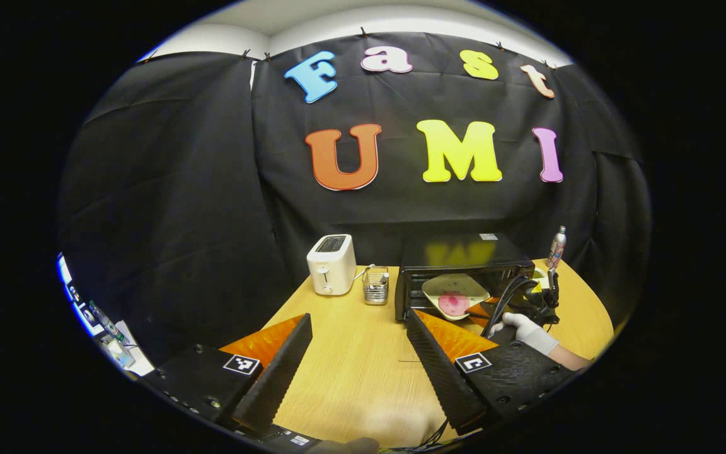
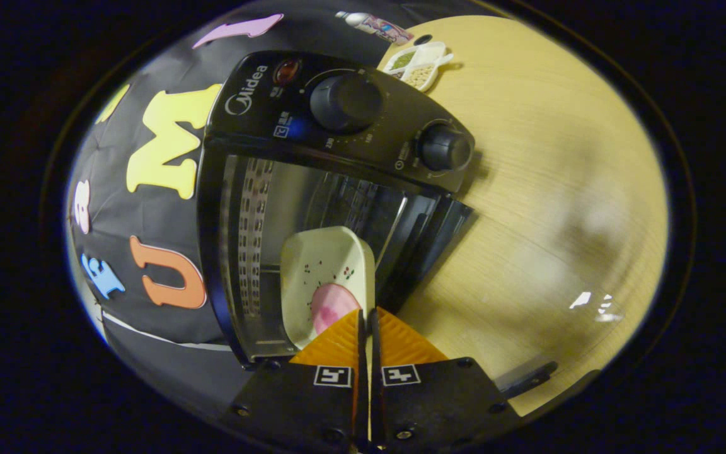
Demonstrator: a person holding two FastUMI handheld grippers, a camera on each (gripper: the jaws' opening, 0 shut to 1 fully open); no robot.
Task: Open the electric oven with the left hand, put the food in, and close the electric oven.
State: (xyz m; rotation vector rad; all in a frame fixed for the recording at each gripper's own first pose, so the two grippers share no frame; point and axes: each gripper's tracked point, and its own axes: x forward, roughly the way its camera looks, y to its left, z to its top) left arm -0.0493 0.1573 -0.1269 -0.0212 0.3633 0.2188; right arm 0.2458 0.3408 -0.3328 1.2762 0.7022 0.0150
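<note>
The black electric oven (image 1: 464, 255) stands at the back right of the wooden table with its door (image 2: 429, 236) folded down. A pale square plate (image 2: 325, 265) carrying a pink piece of food (image 2: 331, 309) is tilted in the oven's mouth, partly inside the cavity. My right gripper (image 2: 367, 313) is shut on the plate's near edge. In the left gripper view that right gripper (image 1: 495, 306) shows in a gloved hand (image 1: 527, 328) at the oven's front, holding the plate (image 1: 454, 291). My left gripper (image 1: 358, 321) hovers open over the table, well short of the oven, with nothing between its fingers.
A white toaster (image 1: 331, 265) and a small metal rack (image 1: 375, 285) stand left of the oven. A bottle (image 1: 557, 247) and a small divided dish (image 2: 416, 63) sit behind the oven's right side. Two knobs (image 2: 345, 101) are on the oven's panel. Bare wooden table (image 1: 350, 372) lies in front.
</note>
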